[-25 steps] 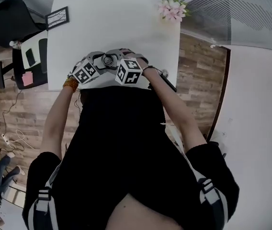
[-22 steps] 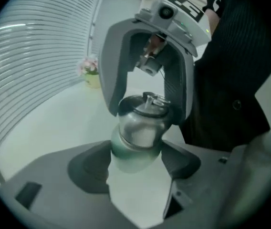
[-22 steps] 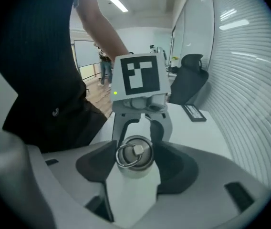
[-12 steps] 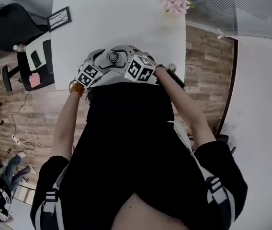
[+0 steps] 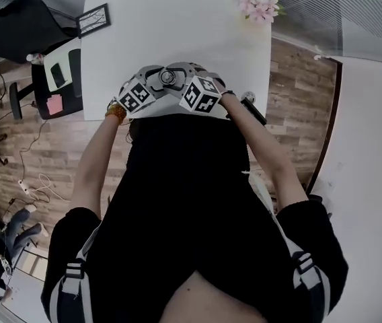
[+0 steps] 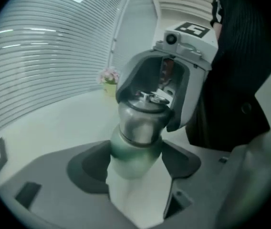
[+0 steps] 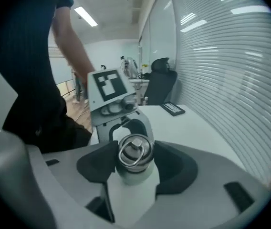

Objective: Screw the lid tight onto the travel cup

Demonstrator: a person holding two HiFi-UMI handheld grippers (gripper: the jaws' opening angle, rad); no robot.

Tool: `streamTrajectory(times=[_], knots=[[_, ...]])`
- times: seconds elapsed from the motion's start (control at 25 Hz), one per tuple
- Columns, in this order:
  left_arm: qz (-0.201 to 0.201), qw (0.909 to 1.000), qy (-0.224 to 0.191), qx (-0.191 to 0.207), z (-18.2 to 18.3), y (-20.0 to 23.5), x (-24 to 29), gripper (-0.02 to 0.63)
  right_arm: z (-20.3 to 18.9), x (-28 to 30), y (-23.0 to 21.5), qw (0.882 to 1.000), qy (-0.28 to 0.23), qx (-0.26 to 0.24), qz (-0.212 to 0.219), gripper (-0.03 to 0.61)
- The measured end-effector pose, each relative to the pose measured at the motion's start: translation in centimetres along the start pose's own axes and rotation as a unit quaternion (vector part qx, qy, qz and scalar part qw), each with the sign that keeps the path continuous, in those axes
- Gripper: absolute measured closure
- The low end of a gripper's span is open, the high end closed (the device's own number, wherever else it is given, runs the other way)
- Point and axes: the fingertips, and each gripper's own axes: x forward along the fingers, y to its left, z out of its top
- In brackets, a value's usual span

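Note:
The travel cup stands near the front edge of the white table (image 5: 177, 25). Its body (image 6: 134, 159) is pale green, and its steel lid (image 7: 135, 151) carries a ring on top. My left gripper (image 6: 135, 163) reaches in from the left. Its jaws have just been closing, and the dark pads sit against the cup's body. My right gripper (image 7: 134, 162) comes from the opposite side. Its jaws have also just been closing, and the pads press on both sides of the lid. In the head view the lid (image 5: 169, 77) shows between the two marker cubes.
Pink flowers in a pot (image 5: 259, 2) stand at the table's far right corner. A small picture frame (image 5: 94, 20) lies at its far left corner. A dark office chair (image 5: 56, 73) stands left of the table. My body is close against the table's front edge.
Both grippers stay at the cup at the table's front edge. The right gripper's marker cube has rolled a little. The head camera has shifted slightly.

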Motion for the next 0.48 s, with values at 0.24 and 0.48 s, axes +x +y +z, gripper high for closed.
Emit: streamTrajectory(times=[0.24,0.48], knots=[[-0.118,0.9853,0.095,0.078,0.0,0.2,-0.4,0.270,0.4,0.5,0.1,0.990,0.035,-0.106,0.092,0.336],[0.017,0.9994,-0.008,-0.030,-0.3,0.8,-1.6,0.239,2.2,-1.5,-0.7,0.995,-0.061,0.073,0.037,0.249]])
